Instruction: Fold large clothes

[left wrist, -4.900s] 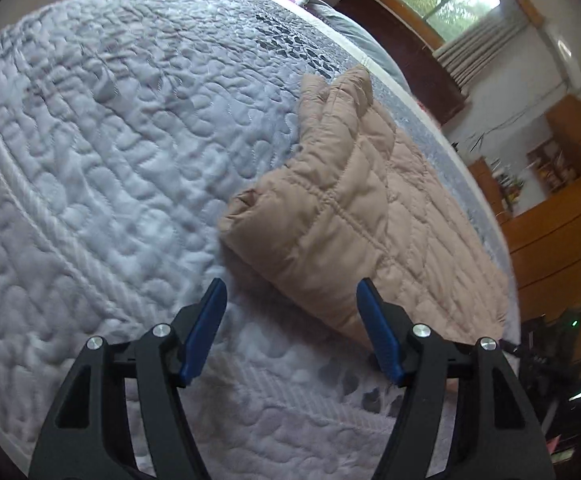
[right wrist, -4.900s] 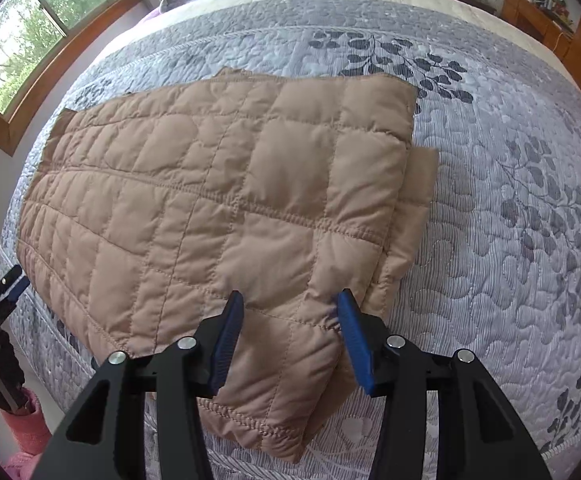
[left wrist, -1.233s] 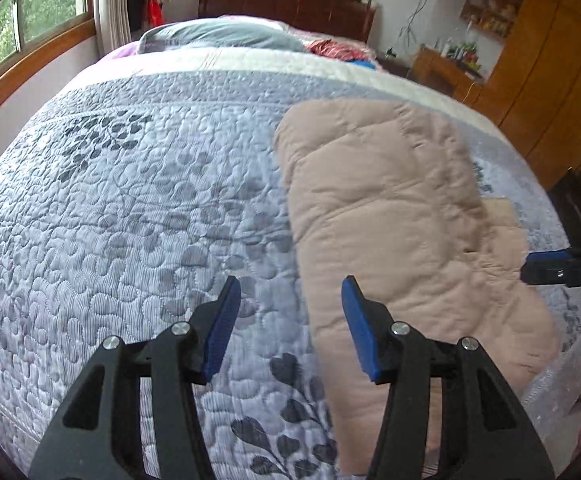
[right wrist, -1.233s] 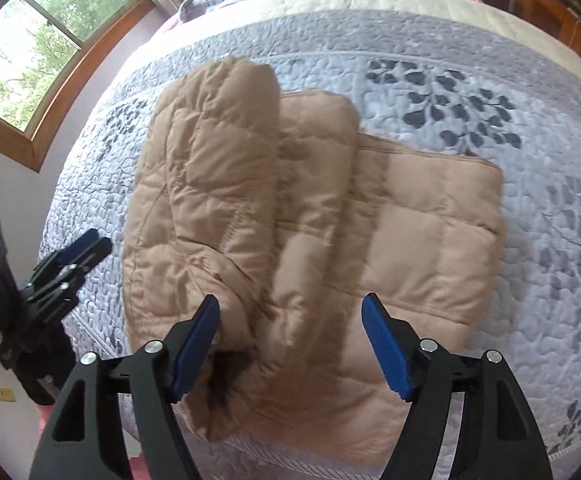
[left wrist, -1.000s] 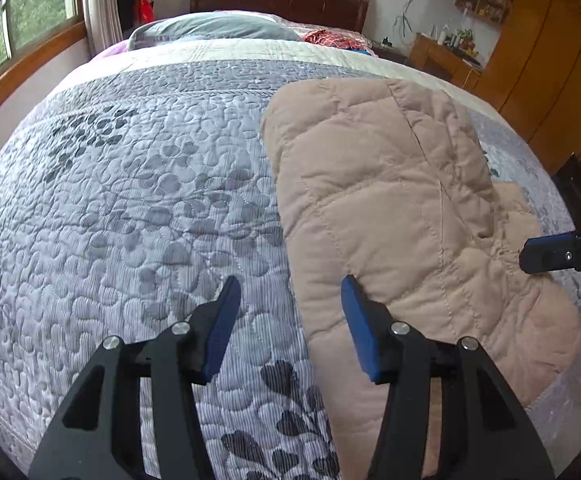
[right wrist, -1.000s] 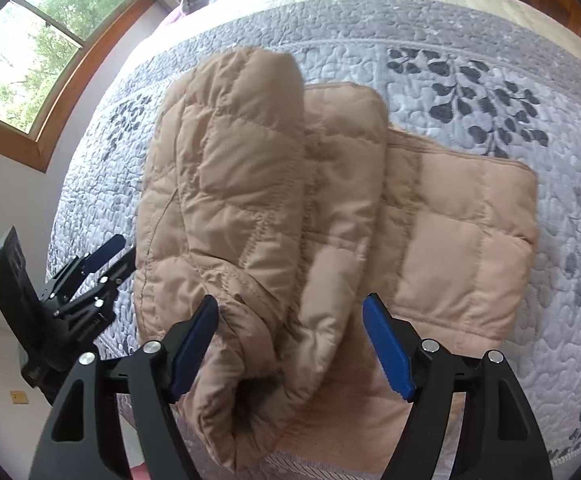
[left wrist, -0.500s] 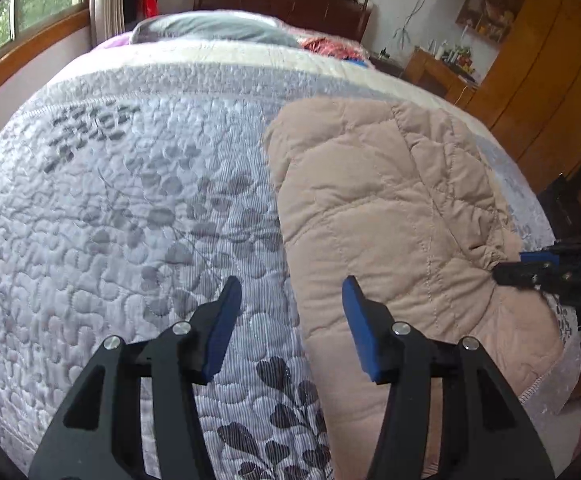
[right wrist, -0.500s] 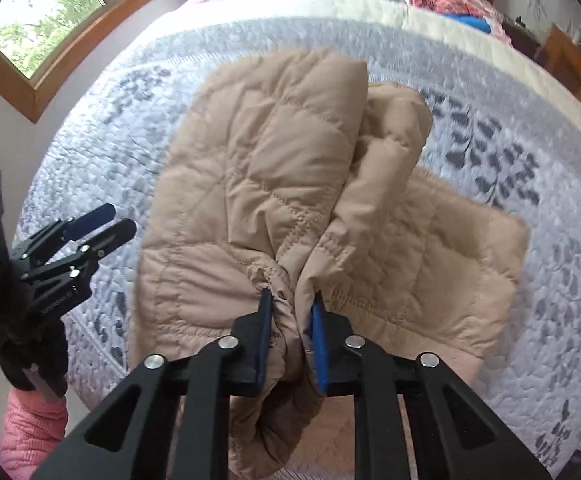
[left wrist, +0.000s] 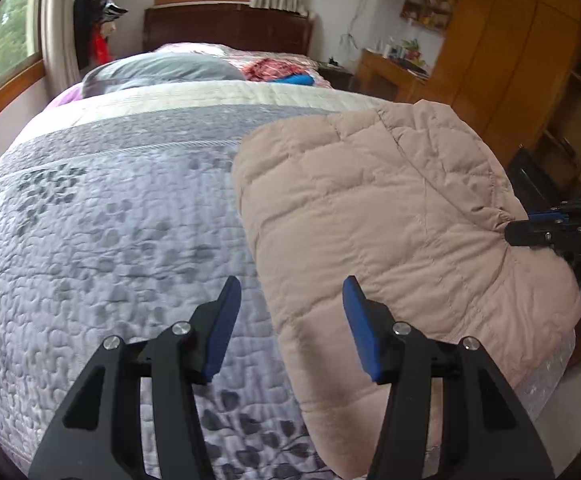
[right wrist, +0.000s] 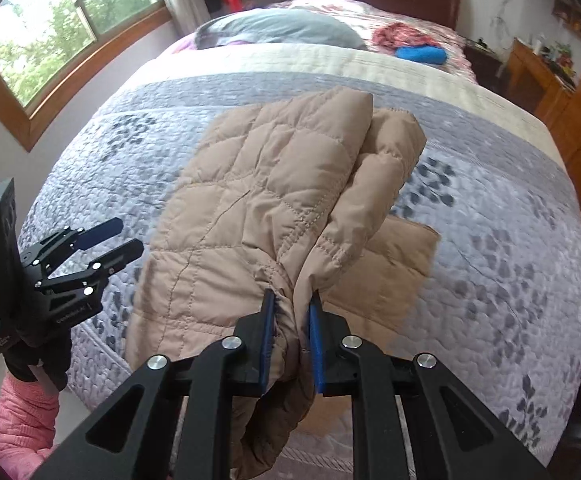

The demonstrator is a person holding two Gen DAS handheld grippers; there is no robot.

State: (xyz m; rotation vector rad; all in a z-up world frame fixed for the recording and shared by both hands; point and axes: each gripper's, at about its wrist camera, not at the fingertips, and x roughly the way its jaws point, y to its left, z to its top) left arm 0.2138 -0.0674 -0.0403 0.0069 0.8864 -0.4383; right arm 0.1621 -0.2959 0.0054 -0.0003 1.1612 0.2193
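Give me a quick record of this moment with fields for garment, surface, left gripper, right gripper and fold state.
garment: tan quilted jacket, puffy, partly bundled
surface: grey quilt on a bed
left gripper: left gripper open, holding nothing, at the jacket's left edge
right gripper: right gripper shut on a bunched part of the jacket near the bed's near edge
fold state: one thick layer doubled over a flatter layer; fold not yet neat

This is a bedroom in a home. There is a big bed [left wrist: 110, 240] with a pillow [left wrist: 158, 70], a window [right wrist: 62, 20] and wooden cupboards [left wrist: 510, 52].
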